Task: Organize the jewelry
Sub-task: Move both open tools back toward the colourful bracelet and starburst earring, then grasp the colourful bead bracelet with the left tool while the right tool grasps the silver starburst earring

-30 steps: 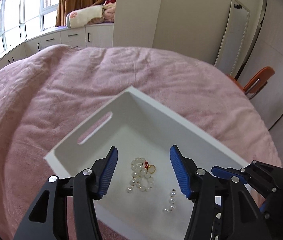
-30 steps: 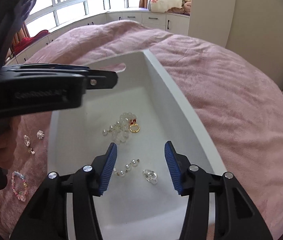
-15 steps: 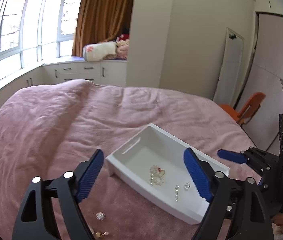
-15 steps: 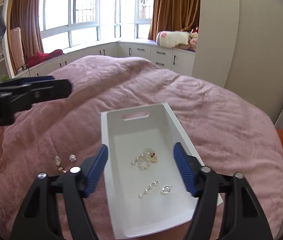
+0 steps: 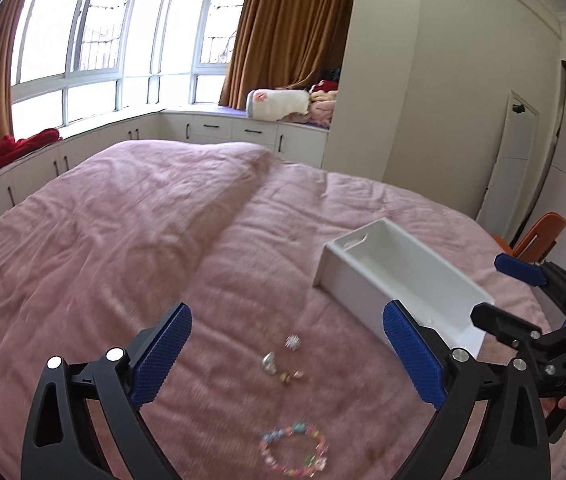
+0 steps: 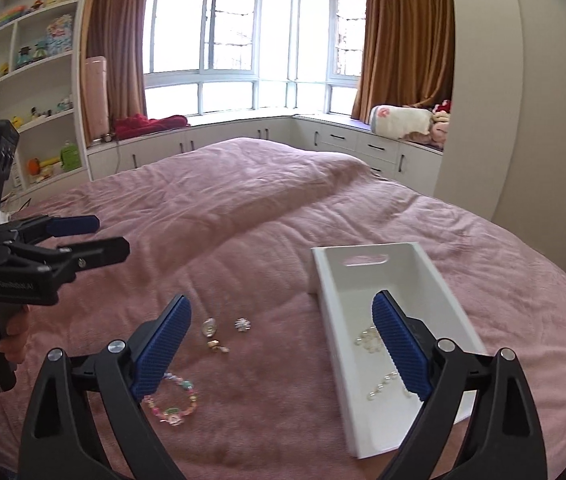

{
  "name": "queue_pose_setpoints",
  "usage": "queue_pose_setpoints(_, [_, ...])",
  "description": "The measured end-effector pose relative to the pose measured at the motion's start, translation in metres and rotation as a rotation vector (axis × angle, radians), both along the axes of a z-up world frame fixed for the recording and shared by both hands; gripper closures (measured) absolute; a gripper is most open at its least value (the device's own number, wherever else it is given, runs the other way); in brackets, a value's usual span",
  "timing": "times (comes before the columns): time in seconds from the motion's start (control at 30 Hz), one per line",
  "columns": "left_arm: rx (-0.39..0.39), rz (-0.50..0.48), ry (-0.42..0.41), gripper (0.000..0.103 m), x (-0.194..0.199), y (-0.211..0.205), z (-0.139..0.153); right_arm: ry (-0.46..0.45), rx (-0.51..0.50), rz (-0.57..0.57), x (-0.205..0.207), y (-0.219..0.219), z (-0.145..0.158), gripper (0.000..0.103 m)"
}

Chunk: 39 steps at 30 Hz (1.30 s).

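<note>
Your left gripper (image 5: 287,354) and right gripper (image 6: 281,346) have both just been spreading their jaws, and now stand wide with nothing between the blue pads. Nearest you, the pastel multicoloured bead bracelet (image 6: 171,402) still lies loose on the pink quilted bedspread (image 6: 243,208). Just beyond it sit three small pieces: a silvery oval charm (image 6: 208,327), a tiny gold earring (image 6: 217,345) and a sparkly flower-shaped stud (image 6: 243,324). To their right, the white rectangular plastic tray (image 6: 437,280) already holds a cluster of pearl beads (image 6: 367,339) and a short pearl strand (image 6: 383,386). By my reckoning you're about halfway: four pieces remain.
</note>
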<state>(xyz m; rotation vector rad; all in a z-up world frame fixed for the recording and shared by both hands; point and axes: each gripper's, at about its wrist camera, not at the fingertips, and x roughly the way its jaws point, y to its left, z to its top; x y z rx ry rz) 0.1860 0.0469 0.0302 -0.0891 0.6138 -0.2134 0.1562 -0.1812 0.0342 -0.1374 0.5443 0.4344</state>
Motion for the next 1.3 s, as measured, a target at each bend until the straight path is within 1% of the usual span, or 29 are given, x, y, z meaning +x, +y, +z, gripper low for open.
queue_pose_setpoints(0.13, [0.017,0.018,0.026,0.006,-0.016,0.012,-0.025,0.013,-0.021,0.036,-0.003,0.020,-0.017,0.011])
queue_pose_setpoints(0.33, [0.051,0.032,0.080,0.006,-0.028,0.017,-0.072,0.044,-0.073,0.054,0.012,0.043,-0.048,0.011])
queue_pose_setpoints(0.47, [0.049,0.033,0.152,0.006,-0.026,0.017,-0.109,0.080,-0.079,0.057,0.026,0.051,-0.071,0.011])
queue_pose_setpoints(0.57, [0.070,0.023,0.195,0.006,-0.024,0.014,-0.130,0.105,-0.086,0.060,0.040,0.059,-0.087,0.011])
queue_pose_setpoints(0.7, [0.088,-0.024,0.248,0.006,-0.017,0.003,-0.154,0.139,-0.088,0.074,0.057,0.069,-0.108,0.012])
queue_pose_setpoints(0.9, [0.126,-0.074,0.293,0.006,-0.007,-0.009,-0.178,0.210,-0.072,0.058,0.089,0.080,-0.141,0.017])
queue_pose_setpoints(0.97, [0.136,-0.075,0.296,0.009,-0.005,-0.010,-0.184,0.240,-0.061,0.048,0.101,0.082,-0.153,0.021])
queue_pose_setpoints(1.0, [0.139,-0.072,0.293,0.012,-0.005,-0.010,-0.184,0.250,-0.061,0.046,0.106,0.083,-0.157,0.024])
queue_pose_setpoints(1.03, [0.146,-0.063,0.286,0.019,-0.004,-0.009,-0.186,0.268,-0.062,0.047,0.113,0.086,-0.163,0.027])
queue_pose_setpoints(1.07, [0.149,-0.058,0.282,0.024,-0.004,-0.008,-0.186,0.279,-0.065,0.046,0.119,0.088,-0.168,0.028])
queue_pose_setpoints(1.2, [0.180,-0.058,0.270,0.035,-0.003,-0.009,-0.189,0.314,-0.072,0.031,0.137,0.093,-0.183,0.033])
queue_pose_setpoints(1.23, [0.184,-0.060,0.266,0.039,-0.003,-0.008,-0.190,0.327,-0.070,0.029,0.140,0.093,-0.187,0.038])
queue_pose_setpoints(1.27, [0.182,-0.058,0.264,0.046,-0.003,-0.007,-0.191,0.339,-0.067,0.029,0.143,0.094,-0.190,0.040])
queue_pose_setpoints(1.3, [0.178,-0.054,0.262,0.050,-0.002,-0.005,-0.191,0.347,-0.060,0.029,0.145,0.093,-0.193,0.042])
